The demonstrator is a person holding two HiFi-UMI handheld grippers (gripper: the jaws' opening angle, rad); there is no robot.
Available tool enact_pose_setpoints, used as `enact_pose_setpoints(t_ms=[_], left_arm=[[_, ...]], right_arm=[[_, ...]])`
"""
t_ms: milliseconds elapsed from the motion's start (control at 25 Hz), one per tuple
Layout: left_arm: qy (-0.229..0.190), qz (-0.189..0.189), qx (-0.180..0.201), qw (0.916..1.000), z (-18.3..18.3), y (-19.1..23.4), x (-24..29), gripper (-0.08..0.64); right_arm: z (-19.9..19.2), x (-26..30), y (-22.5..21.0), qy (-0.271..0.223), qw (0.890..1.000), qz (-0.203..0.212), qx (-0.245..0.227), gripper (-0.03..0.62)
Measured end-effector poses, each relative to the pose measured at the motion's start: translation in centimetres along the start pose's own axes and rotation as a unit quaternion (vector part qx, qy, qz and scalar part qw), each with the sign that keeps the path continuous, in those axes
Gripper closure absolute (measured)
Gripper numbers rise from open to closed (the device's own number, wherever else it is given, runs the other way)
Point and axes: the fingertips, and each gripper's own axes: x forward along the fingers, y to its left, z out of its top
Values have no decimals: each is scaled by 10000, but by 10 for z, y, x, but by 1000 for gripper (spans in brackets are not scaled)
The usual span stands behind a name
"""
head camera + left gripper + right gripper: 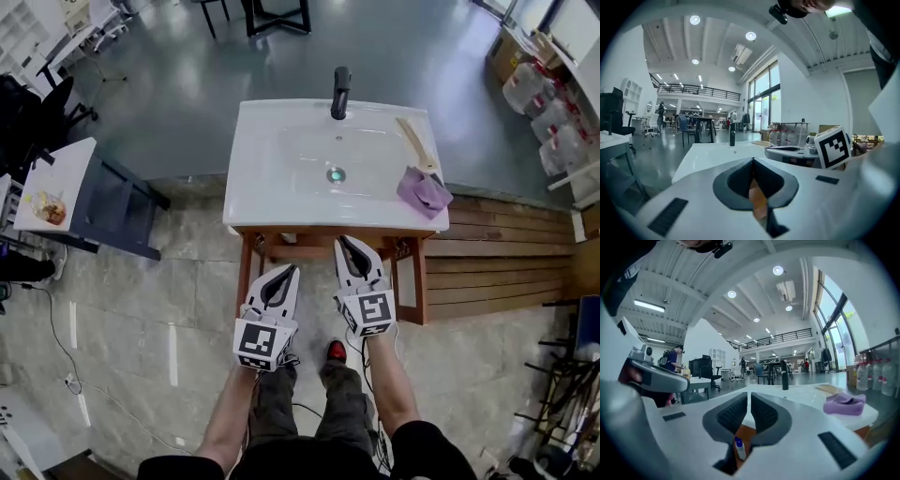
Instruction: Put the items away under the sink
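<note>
Holds the left gripper clenched shut, empty, and the right gripper pinched closed on nothing. Faces a white rectangular sink just beyond the fingertips. Sees a crumpled purple cloth on its rim, ahead and right of the right fingertips, beside 1 pale wooden strip.

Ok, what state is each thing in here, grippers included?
Left gripper: shut, nothing between the jaws.
Right gripper: shut, nothing between the jaws.
Faucet: no water running.
Sink: basin empty.
Purple cloth: crumpled, on the sink's right ledge.
Wooden strip: lying flat on the right ledge, its near end at the cloth.
</note>
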Motion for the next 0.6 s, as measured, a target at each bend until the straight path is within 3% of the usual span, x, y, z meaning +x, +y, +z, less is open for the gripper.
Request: enact_pose_setpoints(t_ms=[280,600], left_arm=[[-226,-210,233,9993,75,-14,-16,554],[-306,-403,377,9980,119,-32,-34,554]], right_arm=[[78,-36,-10,-174,9991,-336,-182,548],[124,-93,-20,-176,9970,-696,-275,548]])
